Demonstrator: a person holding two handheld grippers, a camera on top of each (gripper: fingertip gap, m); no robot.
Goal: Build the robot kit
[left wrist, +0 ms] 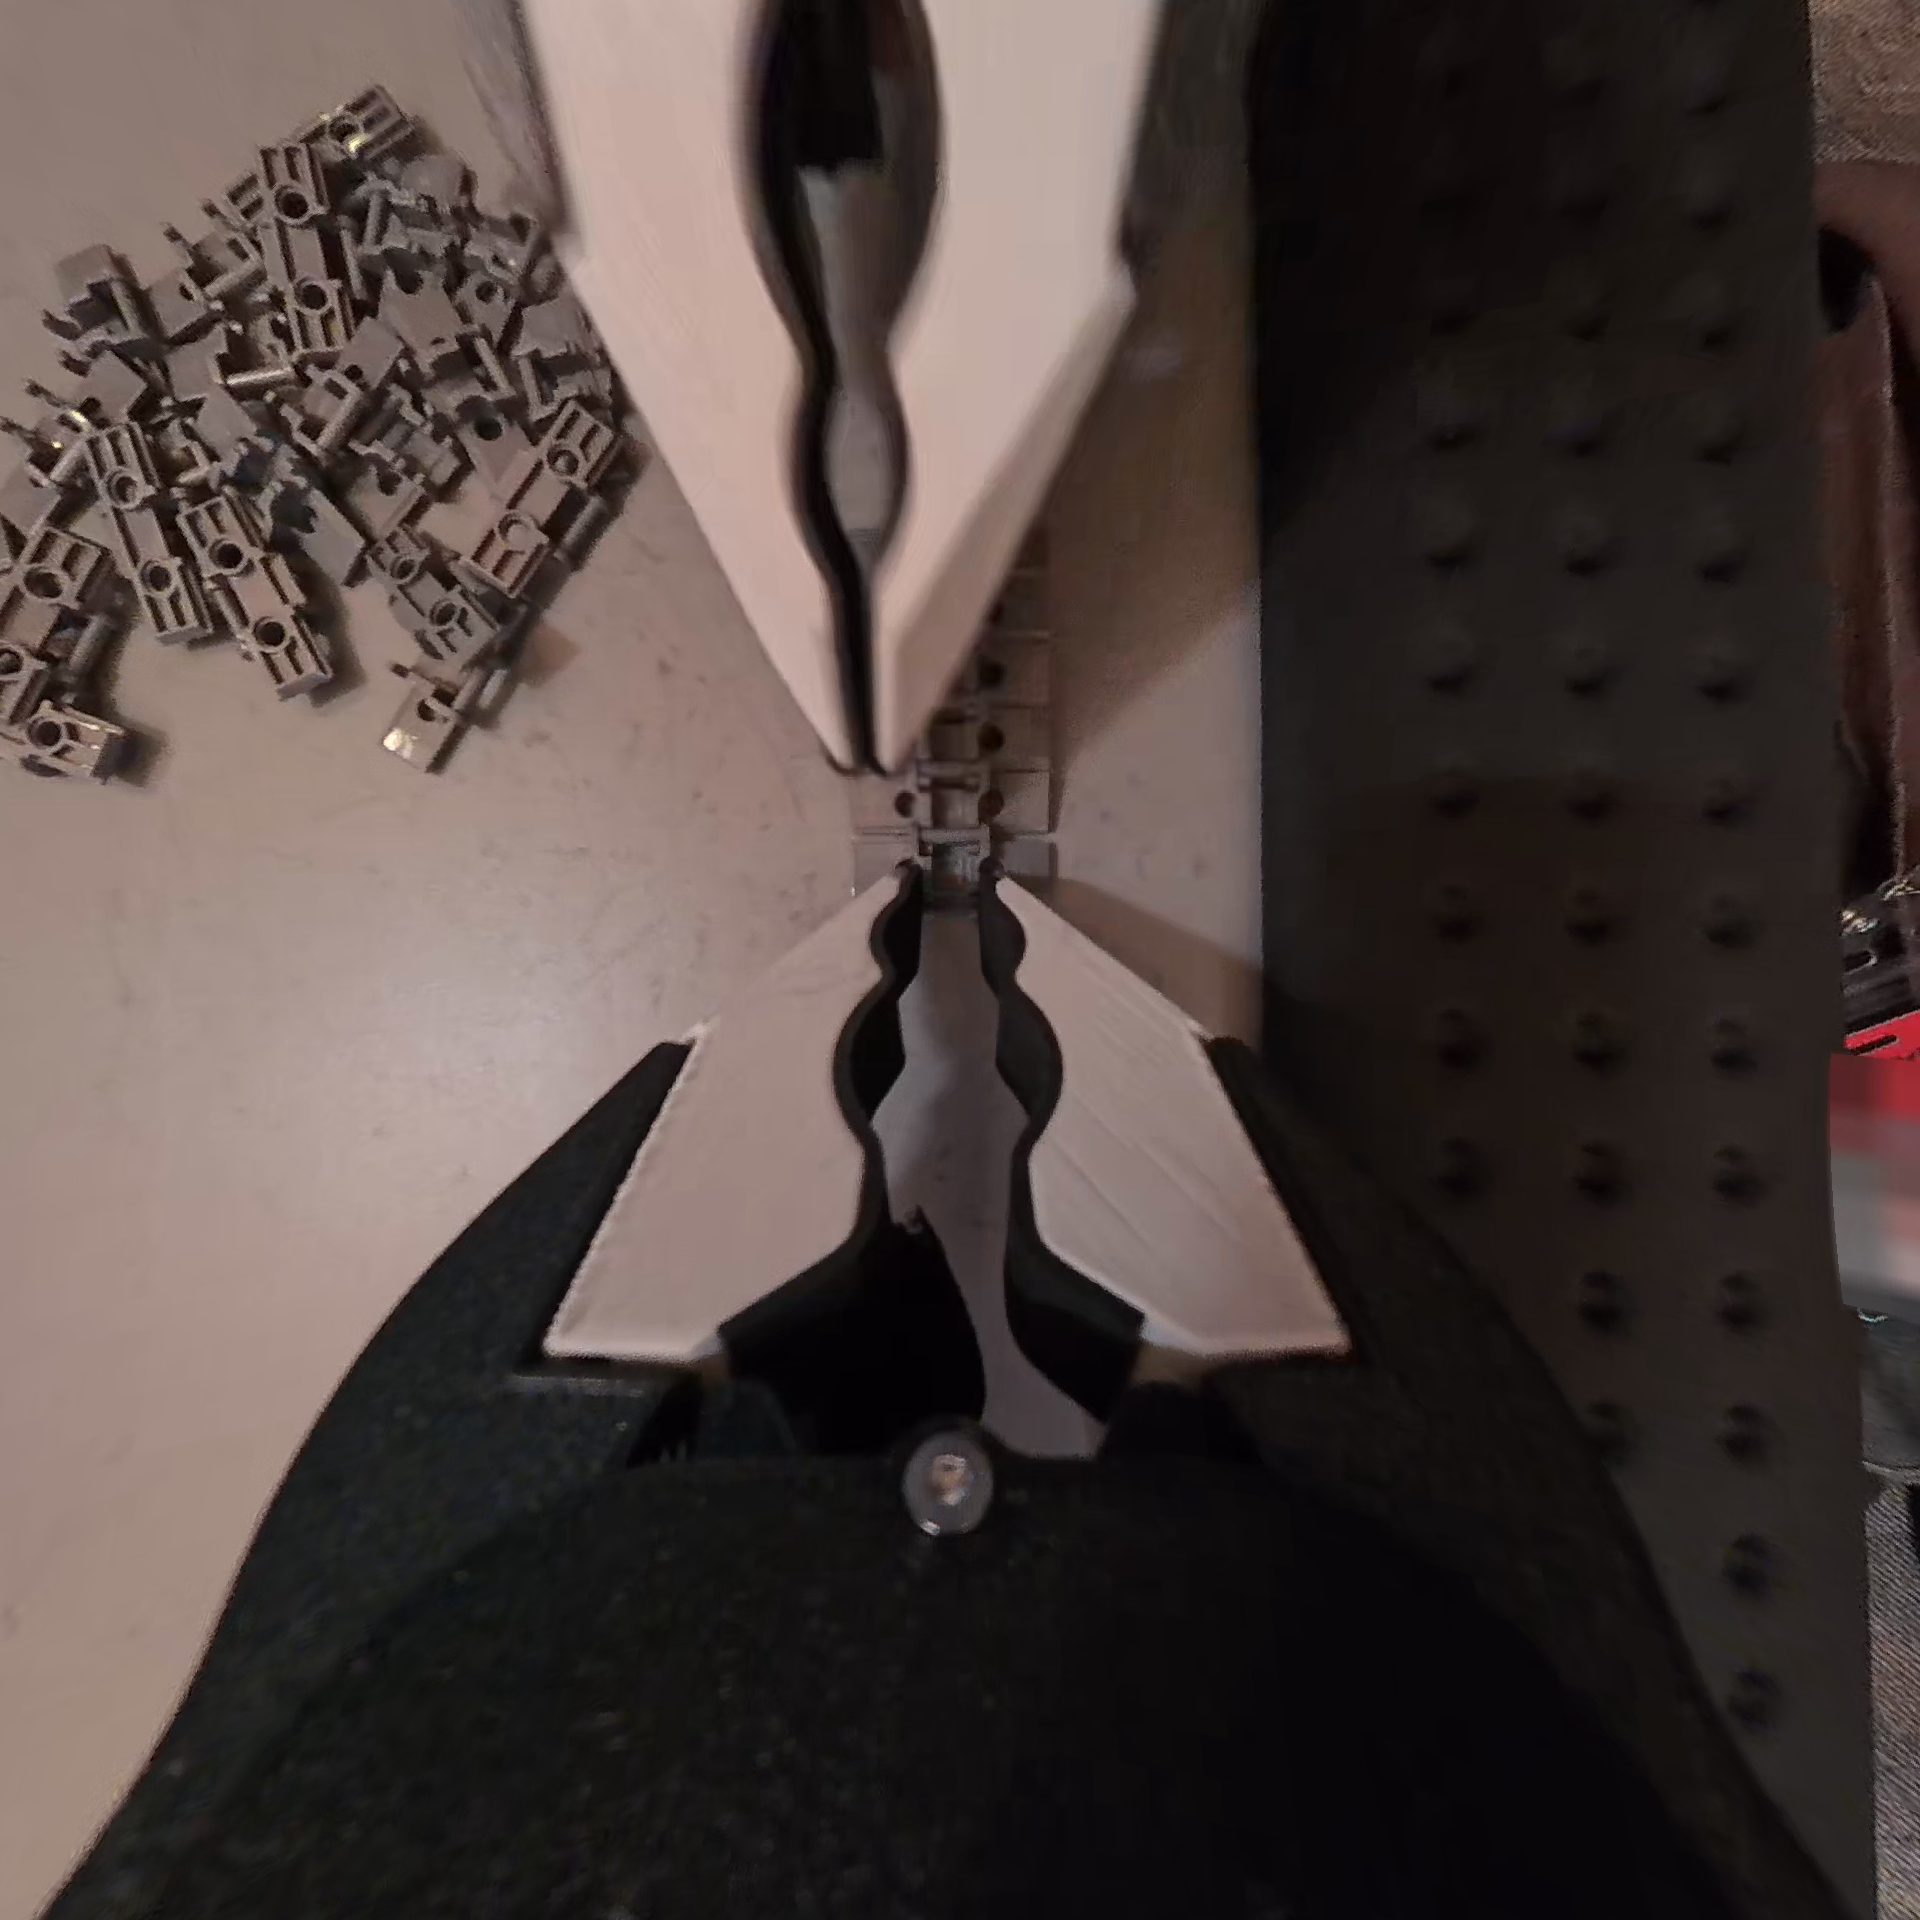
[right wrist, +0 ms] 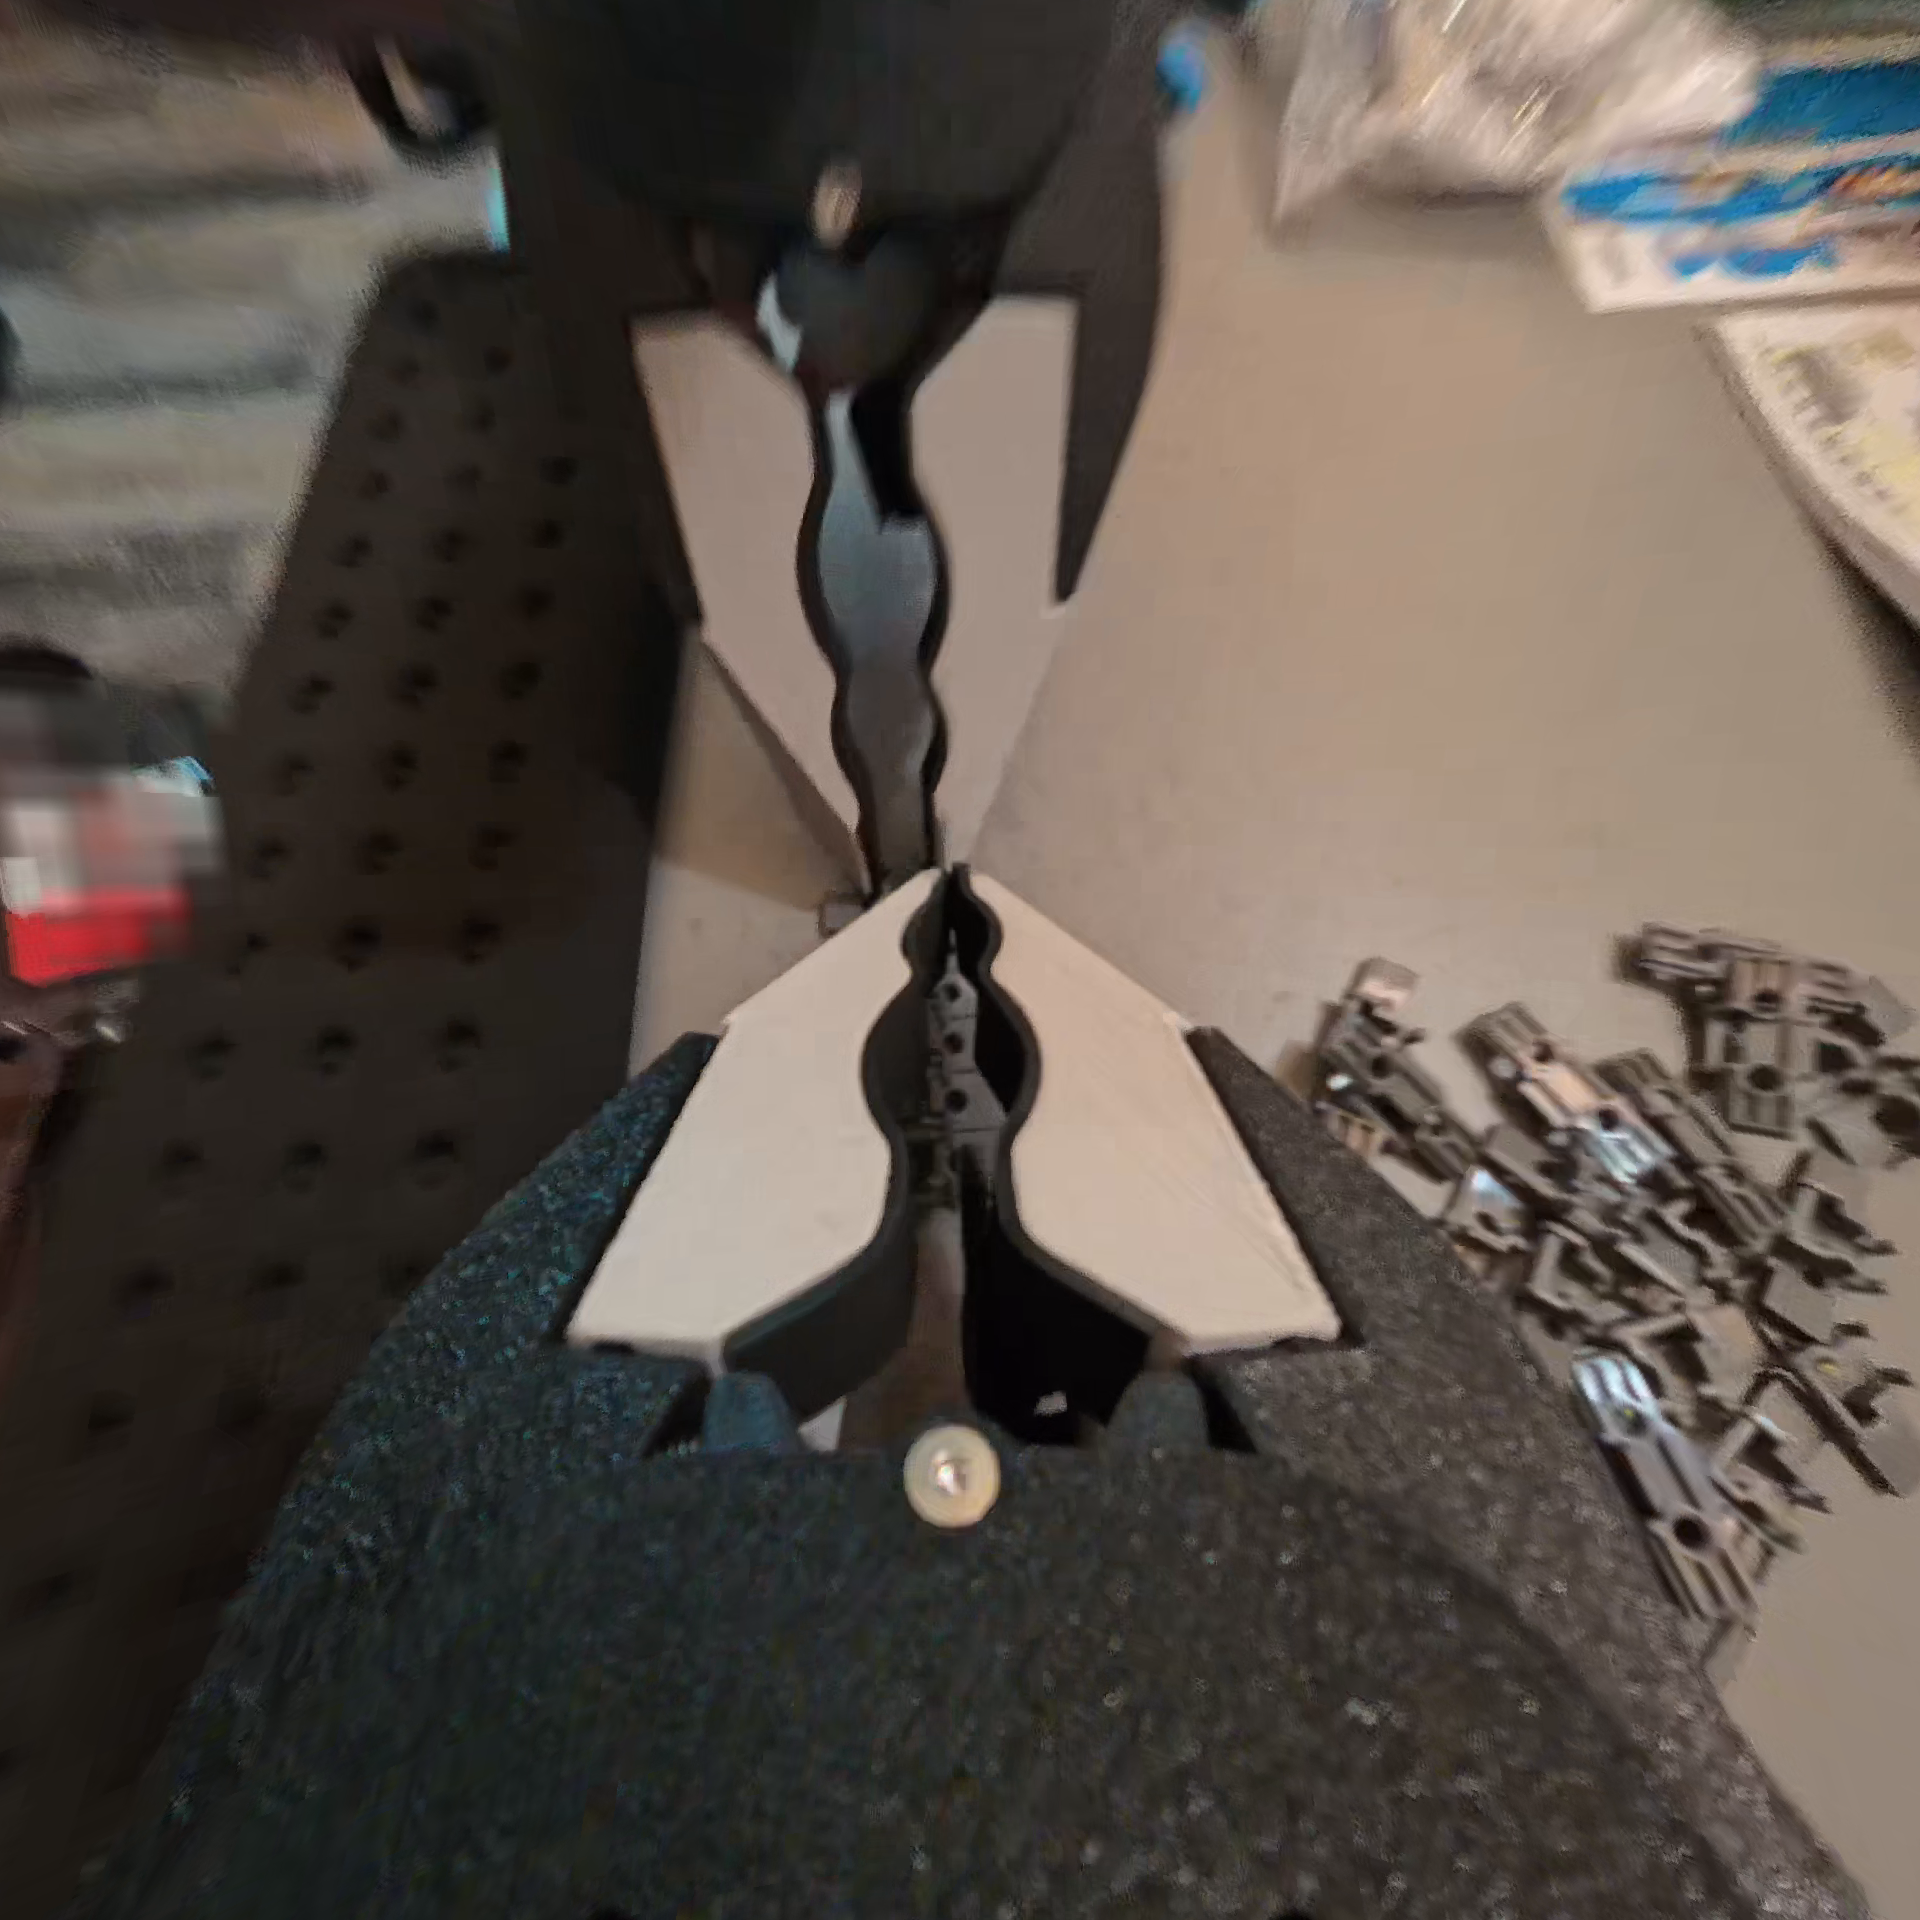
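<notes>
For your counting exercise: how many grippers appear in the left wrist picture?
2: the left gripper at bottom centre, the right gripper reaching down from the top; their tips meet over a grey chain.

Dim, warm indoor light with soft shadows. Both wide-angle views bend at the edges; the right wrist view is smeared with motion blur, its background unreadable.

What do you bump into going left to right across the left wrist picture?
Heap of small grey plastic track-link pieces → pale beige tabletop → left gripper pinching a short grey chain of joined links, the right gripper opposite → dark studded baseplate.
</notes>
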